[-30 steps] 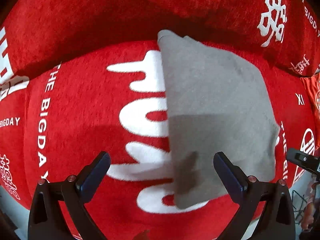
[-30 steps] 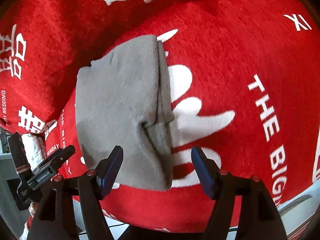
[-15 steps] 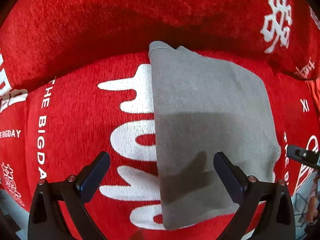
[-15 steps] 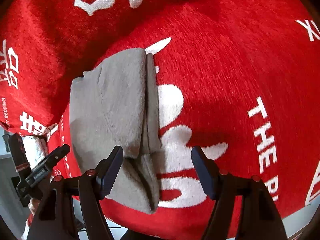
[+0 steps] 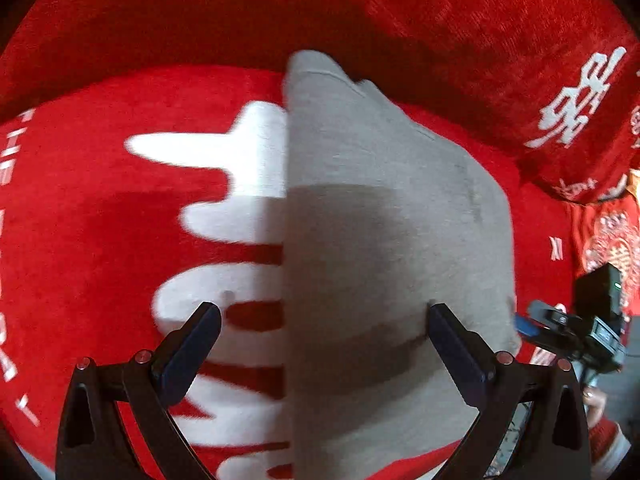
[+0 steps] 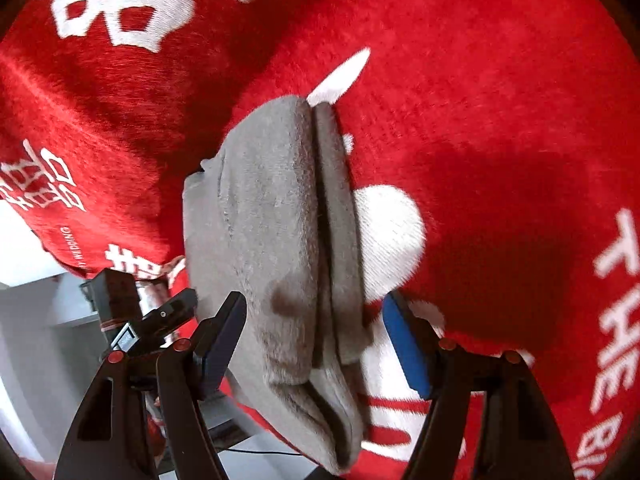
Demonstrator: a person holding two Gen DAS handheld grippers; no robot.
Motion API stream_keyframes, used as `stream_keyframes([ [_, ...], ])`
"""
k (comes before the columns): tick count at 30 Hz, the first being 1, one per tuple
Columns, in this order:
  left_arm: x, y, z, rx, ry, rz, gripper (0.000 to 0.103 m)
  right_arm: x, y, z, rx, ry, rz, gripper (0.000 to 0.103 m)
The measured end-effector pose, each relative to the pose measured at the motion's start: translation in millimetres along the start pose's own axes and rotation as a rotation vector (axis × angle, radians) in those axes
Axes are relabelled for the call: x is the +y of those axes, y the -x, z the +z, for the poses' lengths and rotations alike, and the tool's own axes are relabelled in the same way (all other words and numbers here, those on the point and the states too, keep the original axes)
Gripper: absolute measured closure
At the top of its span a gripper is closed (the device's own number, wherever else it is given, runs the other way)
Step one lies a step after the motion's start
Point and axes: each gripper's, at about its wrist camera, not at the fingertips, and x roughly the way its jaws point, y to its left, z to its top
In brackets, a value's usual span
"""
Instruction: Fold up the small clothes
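Grey cloth [image 6: 276,240], already folded into stacked layers, lies on the red printed cover [image 6: 500,120]. Nearest, the right gripper [image 6: 314,344] straddles its near end, jaws apart and empty; the left gripper [image 5: 324,344] is likewise spread over its left edge. Judging by this, another fold is in hand: next, close on the near edge and carry it toward the far end.

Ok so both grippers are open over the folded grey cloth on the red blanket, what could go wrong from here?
1. The right gripper straddles the stacked layers at the grey cloth's near edge; closing might catch only some layers and pull the fold apart.
2. The left gripper sits over the cloth's straight left edge, so one finger could pinch the plush red blanket along with it.
3. The cloth's near end appears to lie close to the blanket's front edge, so a tug toward the person might drag it off.
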Motion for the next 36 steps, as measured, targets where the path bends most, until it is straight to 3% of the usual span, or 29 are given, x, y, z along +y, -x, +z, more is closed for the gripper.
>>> stream_keyframes([
  [5,-13,-29,13,0.057,-0.007,-0.106,0.0,7,-21,16,0.039,0.033,0.126,0.017],
  [10,-22,-33,14,0.034,-0.01,-0.07,0.0,27,-39,19,0.085,0.101,0.14,0.017],
  [14,-23,-33,14,0.044,-0.001,-0.074,0.0,25,-40,17,0.067,0.065,0.155,0.018],
  [16,-20,-31,14,0.042,0.006,-0.071,0.0,20,-39,19,0.07,0.036,0.158,0.028],
  [19,-16,-23,10,0.01,0.011,-0.034,0.011,15,-46,18,0.103,0.037,0.144,0.061],
  [22,-15,-13,1,-0.041,0.001,-0.029,0.025,16,-44,13,0.101,0.029,0.212,0.069],
  [24,-10,-5,-3,-0.062,-0.003,-0.044,0.033,25,-39,8,0.092,0.032,0.277,0.071],
  [27,-6,7,-7,-0.081,-0.009,-0.066,0.043,45,-37,-3,0.076,0.053,0.307,0.071],
  [36,29,83,-42,-0.123,0.002,-0.138,0.045,105,-39,-62,0.086,0.09,0.38,0.071],
])
